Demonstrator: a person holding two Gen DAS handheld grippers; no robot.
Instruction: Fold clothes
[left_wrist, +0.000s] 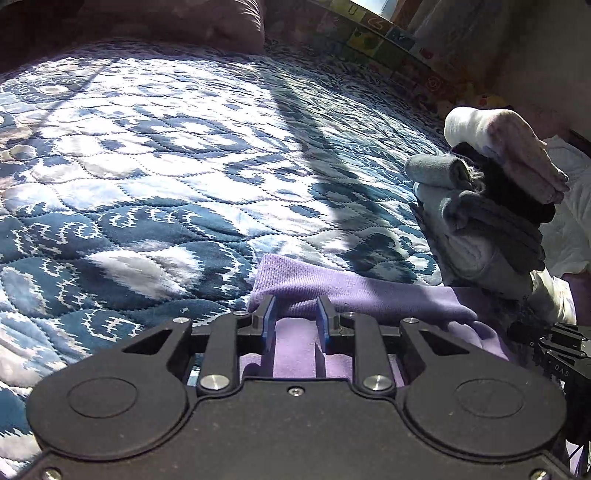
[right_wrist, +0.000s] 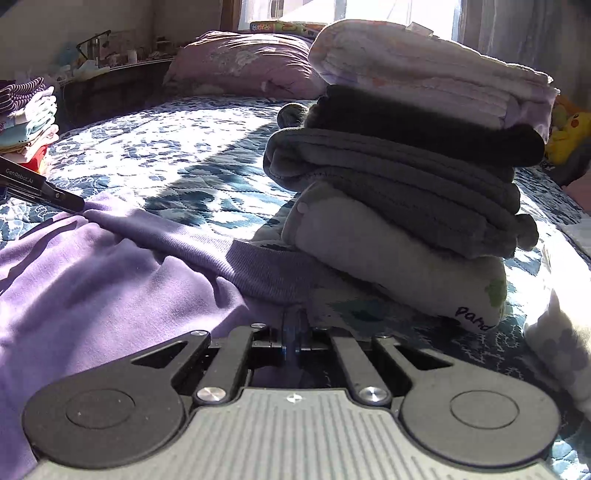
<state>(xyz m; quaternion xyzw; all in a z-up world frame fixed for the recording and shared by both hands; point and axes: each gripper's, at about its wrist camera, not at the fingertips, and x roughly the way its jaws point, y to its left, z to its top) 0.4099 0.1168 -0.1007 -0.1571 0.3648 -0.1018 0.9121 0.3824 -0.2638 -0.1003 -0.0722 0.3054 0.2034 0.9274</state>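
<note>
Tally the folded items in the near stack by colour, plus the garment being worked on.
Pale lilac-white on top: 1
Black: 1
Grey: 1
Cream at the bottom: 1
Purple garment, unfolded on the bed: 1
Total: 5

Bedroom: quilted bed (left_wrist: 155, 177), pillow (right_wrist: 240, 62)

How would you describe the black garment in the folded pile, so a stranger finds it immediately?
On the blue patterned quilt stands a pile of folded clothes. The black garment lies second from the top, under a pale lilac piece and above grey ones. It is the darkest layer.
</note>
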